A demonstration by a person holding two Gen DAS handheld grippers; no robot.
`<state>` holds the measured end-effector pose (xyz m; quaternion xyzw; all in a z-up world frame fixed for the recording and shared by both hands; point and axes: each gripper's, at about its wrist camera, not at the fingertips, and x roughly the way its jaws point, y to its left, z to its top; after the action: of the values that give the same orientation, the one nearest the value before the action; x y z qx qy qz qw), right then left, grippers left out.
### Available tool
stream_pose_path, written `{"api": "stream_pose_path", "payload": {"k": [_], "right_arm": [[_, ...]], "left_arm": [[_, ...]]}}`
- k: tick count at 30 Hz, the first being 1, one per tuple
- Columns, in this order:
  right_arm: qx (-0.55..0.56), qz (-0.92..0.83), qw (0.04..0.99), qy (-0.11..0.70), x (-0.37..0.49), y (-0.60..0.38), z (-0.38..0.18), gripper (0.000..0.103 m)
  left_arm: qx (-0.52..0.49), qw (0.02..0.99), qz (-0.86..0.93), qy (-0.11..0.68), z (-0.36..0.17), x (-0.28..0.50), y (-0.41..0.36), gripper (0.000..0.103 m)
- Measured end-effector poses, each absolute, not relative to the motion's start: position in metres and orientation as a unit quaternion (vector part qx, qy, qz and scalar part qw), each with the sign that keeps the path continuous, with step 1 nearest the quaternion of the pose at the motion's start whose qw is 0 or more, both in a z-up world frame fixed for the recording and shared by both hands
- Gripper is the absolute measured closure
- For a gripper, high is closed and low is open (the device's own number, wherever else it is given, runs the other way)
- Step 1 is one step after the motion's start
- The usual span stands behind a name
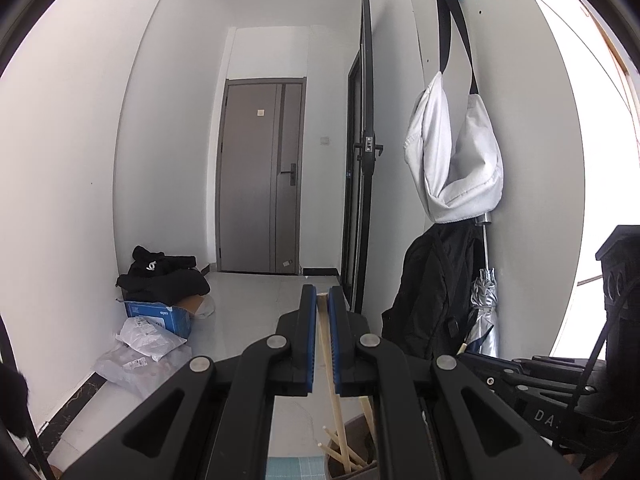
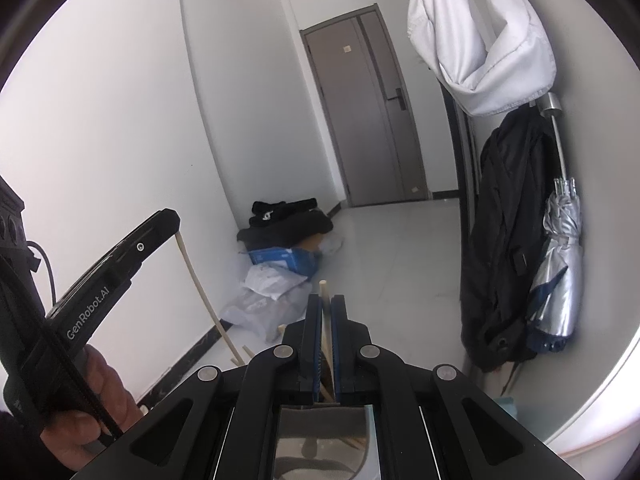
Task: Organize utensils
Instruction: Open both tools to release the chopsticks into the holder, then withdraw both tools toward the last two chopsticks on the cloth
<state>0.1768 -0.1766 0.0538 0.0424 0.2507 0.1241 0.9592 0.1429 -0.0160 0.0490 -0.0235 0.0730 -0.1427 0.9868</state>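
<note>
Two white walls are framing a pale tiled floor [image 1: 256, 292] running to a grey door [image 1: 260, 176]. Both grippers are pinching wooden chopsticks: the left gripper [image 1: 321, 300] clamping one chopstick [image 1: 325, 344] between its pads, the right gripper [image 2: 327, 304] clamping another chopstick [image 2: 325, 292], tip poking past its fingers.

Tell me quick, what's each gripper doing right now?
Left gripper: shut on a chopstick.
Right gripper: shut on another chopstick.
</note>
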Motion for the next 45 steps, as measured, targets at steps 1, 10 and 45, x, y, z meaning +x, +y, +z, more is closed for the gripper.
{"api": "stream_pose_path", "payload": {"k": [1,10,45], "right_arm": [[0.042,0.126,0.958,0.256,0.177,-0.176,0.052,0.1],[0.033,0.158,0.935,0.316,0.18,-0.171,0.034,0.099],[0.032,0.134,0.949,0.283,-0.001,-0.176,0.057,0.025]], "left_arm": [[-0.022,0.986,-0.146,0.077,0.048,0.141,-0.016,0.1],[-0.036,0.963,-0.183,0.194,0.027,0.146,-0.014,0.1],[-0.125,0.958,-0.069,0.25,0.04,0.01,0.02,0.002]]}}
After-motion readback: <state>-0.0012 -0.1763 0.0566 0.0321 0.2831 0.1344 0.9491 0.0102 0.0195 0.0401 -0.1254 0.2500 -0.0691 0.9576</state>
